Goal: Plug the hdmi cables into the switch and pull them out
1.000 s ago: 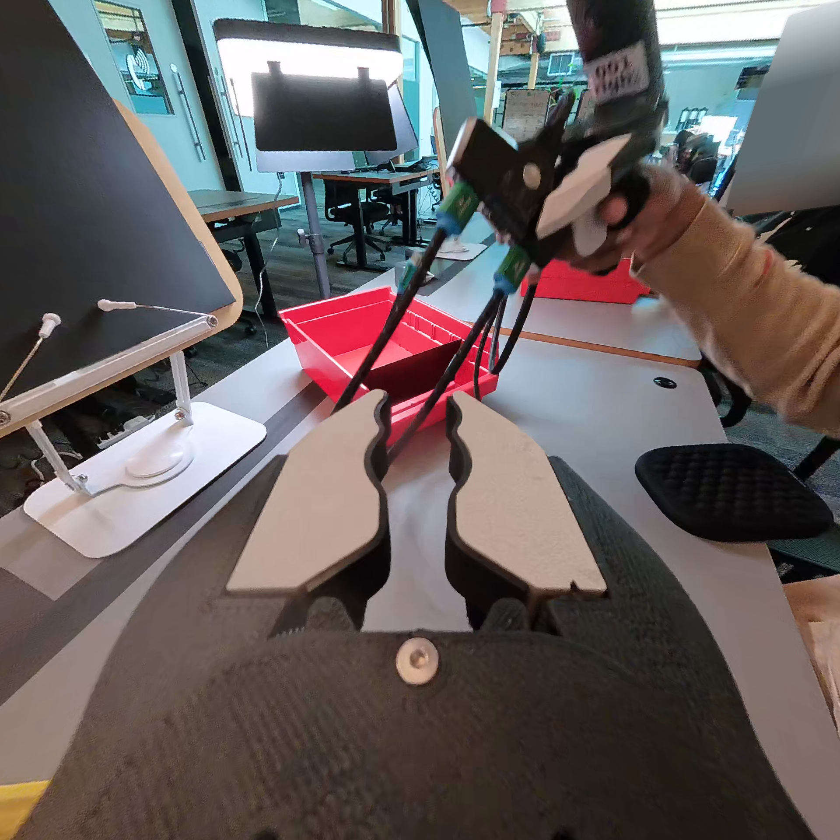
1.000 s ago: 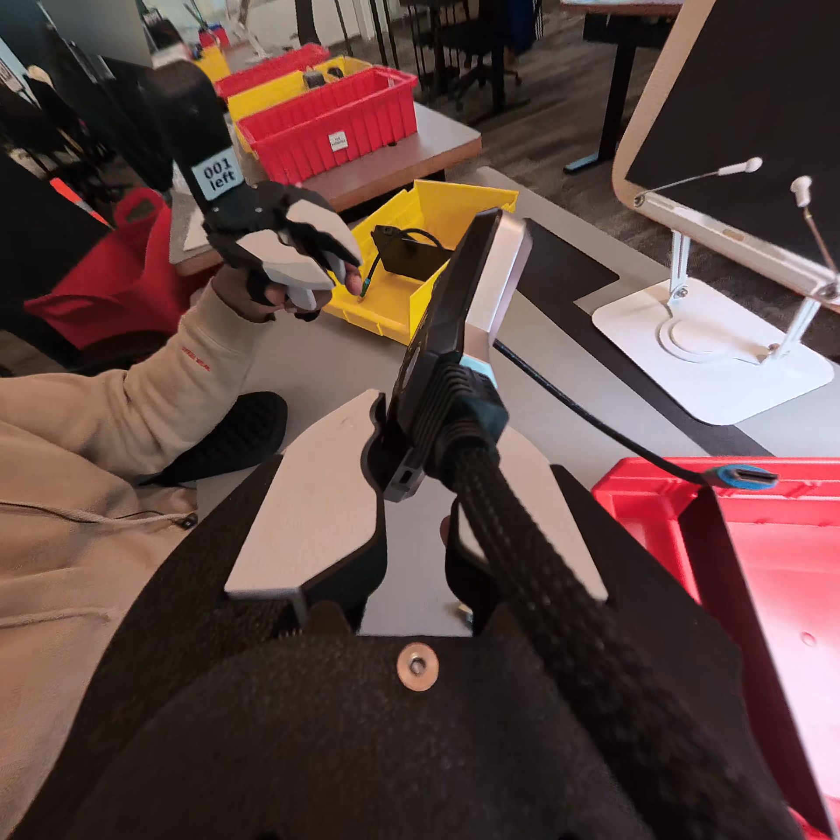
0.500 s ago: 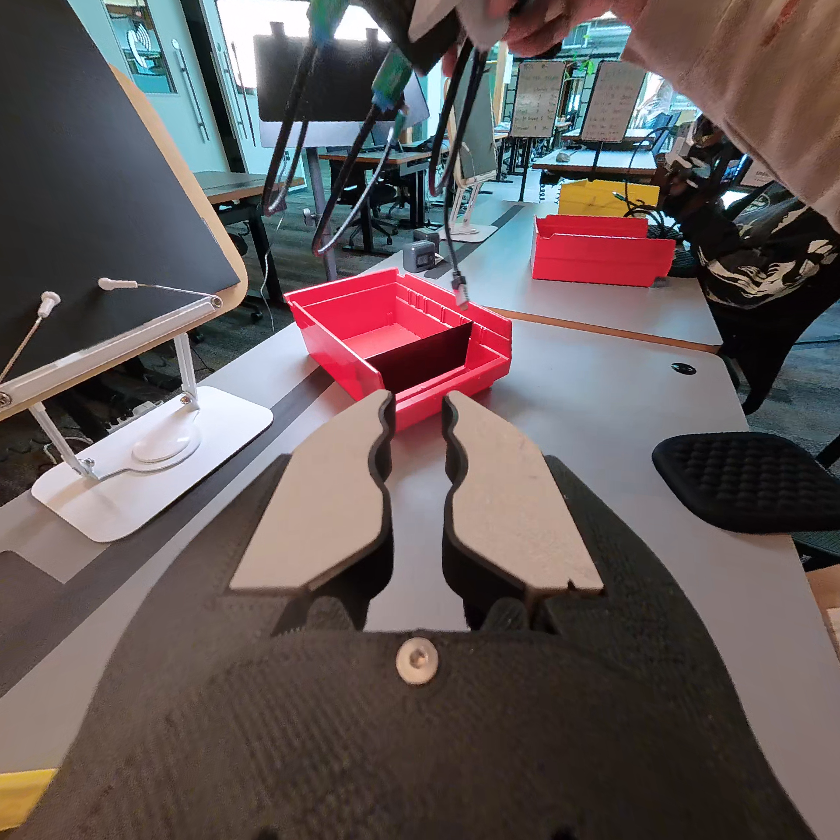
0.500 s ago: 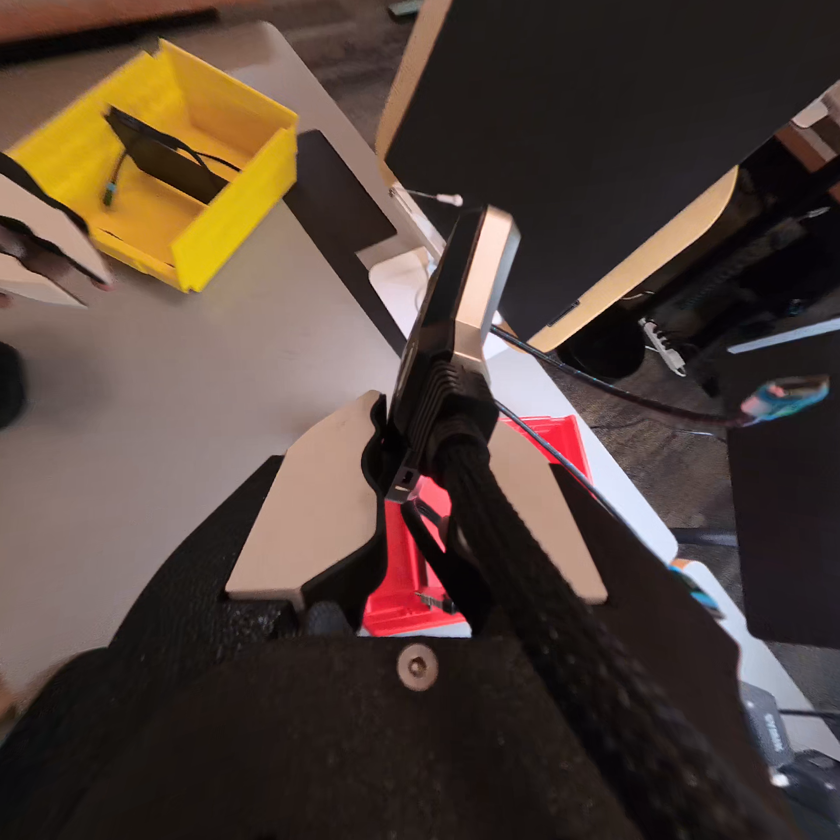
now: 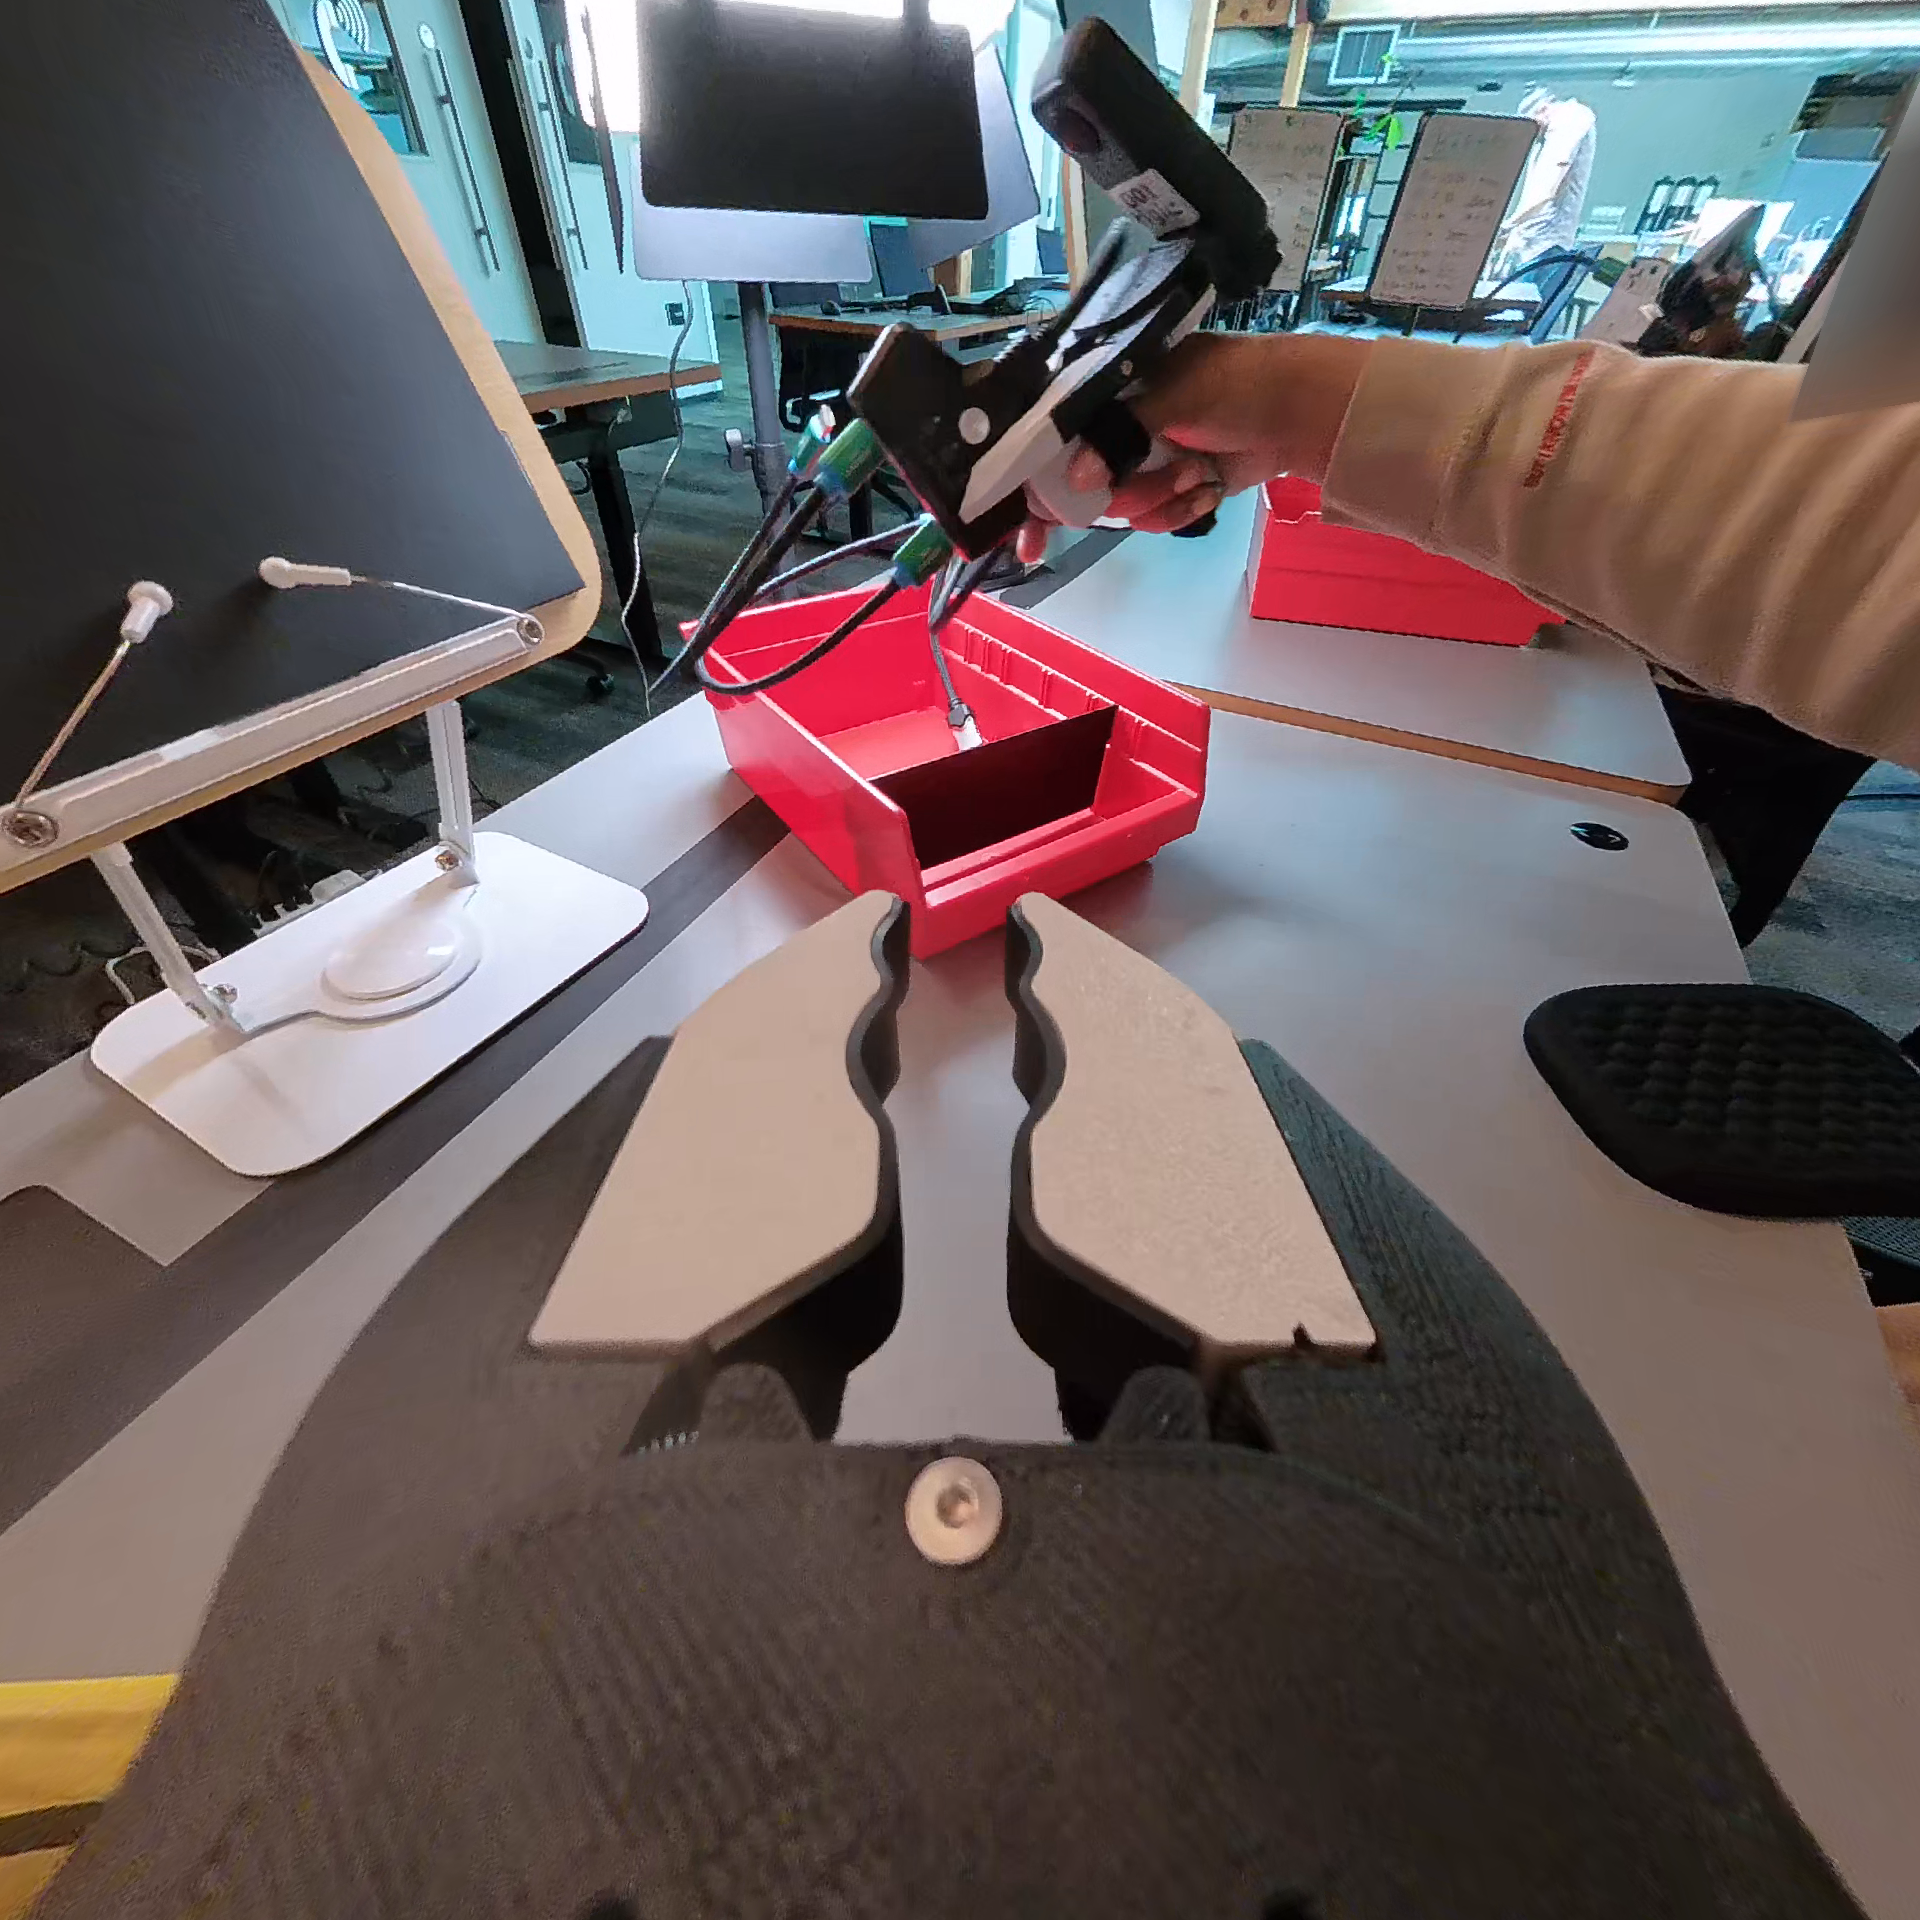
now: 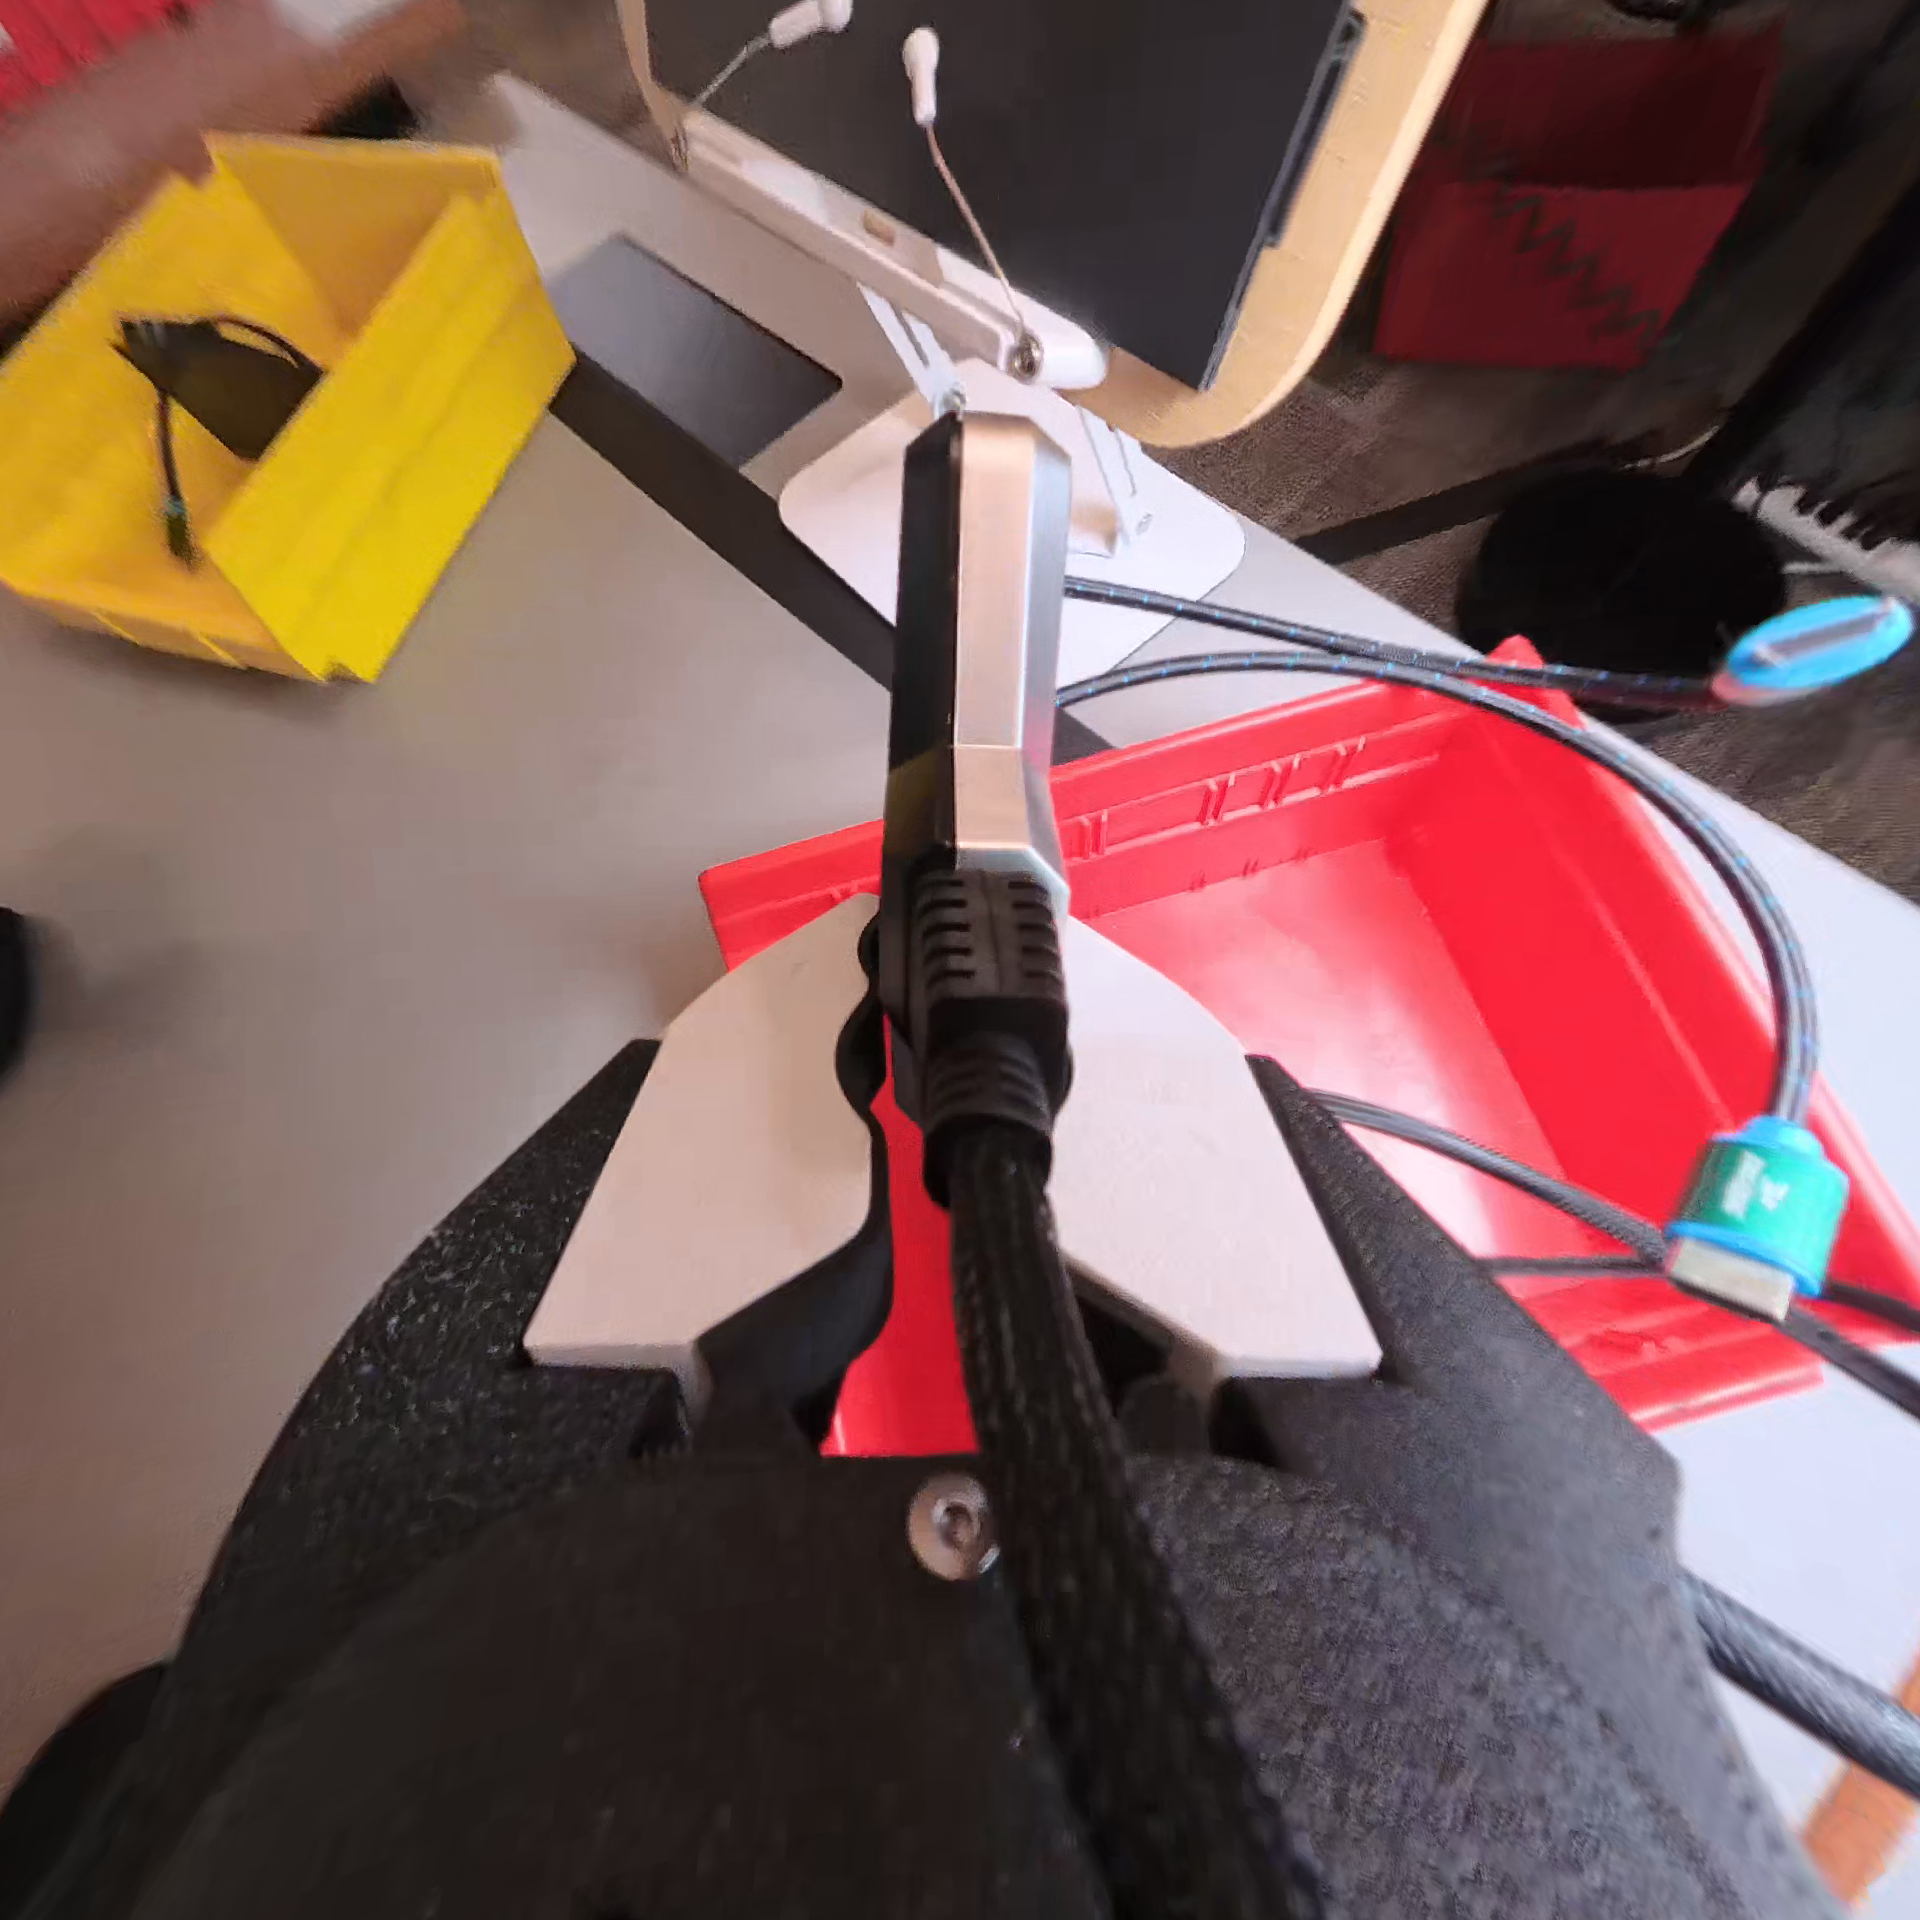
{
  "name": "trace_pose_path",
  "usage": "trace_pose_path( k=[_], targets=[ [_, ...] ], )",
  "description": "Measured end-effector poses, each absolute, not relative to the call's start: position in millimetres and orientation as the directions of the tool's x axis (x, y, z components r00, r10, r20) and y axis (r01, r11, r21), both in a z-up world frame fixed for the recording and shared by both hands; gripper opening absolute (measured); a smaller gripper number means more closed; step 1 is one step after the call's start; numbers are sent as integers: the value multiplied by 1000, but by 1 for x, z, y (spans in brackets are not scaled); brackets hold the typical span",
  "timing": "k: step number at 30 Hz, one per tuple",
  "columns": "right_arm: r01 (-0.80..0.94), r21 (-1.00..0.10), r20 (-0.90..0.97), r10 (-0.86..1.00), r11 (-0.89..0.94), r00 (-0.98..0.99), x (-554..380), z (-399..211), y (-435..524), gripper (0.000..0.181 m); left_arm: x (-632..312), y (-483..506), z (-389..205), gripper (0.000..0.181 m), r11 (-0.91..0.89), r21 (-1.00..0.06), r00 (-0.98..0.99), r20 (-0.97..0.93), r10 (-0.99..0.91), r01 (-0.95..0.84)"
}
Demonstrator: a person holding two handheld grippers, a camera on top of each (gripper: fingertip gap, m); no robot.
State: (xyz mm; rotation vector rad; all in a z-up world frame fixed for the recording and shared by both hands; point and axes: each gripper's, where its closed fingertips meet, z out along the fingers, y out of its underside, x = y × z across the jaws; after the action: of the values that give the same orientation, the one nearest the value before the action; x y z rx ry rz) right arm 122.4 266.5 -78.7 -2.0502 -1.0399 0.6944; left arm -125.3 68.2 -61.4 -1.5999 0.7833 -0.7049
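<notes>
Cables that half a second earlier dangled high above the red bin point(image 5: 1143, 748) had come back down: in my left wrist view the switch point(image 5: 914, 436) hung over the bin's far side, held up in the air by the right gripper point(image 5: 997, 488), and a loose plug end point(image 5: 964, 727) had dropped inside the bin near the black divider point(image 5: 997, 790). Two green-collared HDMI plugs point(image 5: 847, 462) sat seated in the switch, their leads trailing over the bin's rim.

From my right wrist view, the right gripper point(image 6: 961, 997) was clamped on the switch point(image 6: 982, 665), which stood edge-on between the fingers with a thick braided black cable point(image 6: 1039, 1403) running back from its near end over the gripper body. Off to the right, a blue-tipped plug point(image 6: 1808, 649) and a green-collared plug point(image 6: 1756, 1210) hung free above the bin point(image 6: 1455, 831), not in any port that I could see. That view had swung from the floor and monitor back to the table.

My left gripper point(image 5: 951, 966) sat low over the grey table point(image 5: 1403, 935), empty, its fingers parted by only a narrow gap, well apart from the switch.

I judged the switch was being lowered toward the bin, with some cables in and some out. The next grasp on a plug looked to fall to my idle left claw.
</notes>
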Motion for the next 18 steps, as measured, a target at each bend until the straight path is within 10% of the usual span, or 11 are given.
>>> trace_pose_path(
  k=[18],
  targets=[
    [535, -714, -194, 862, -452, 469, 202, -75, 219, 22, -122, 75, -86, 16, -170, -972, 600, 39, -799, -164]
  ],
)
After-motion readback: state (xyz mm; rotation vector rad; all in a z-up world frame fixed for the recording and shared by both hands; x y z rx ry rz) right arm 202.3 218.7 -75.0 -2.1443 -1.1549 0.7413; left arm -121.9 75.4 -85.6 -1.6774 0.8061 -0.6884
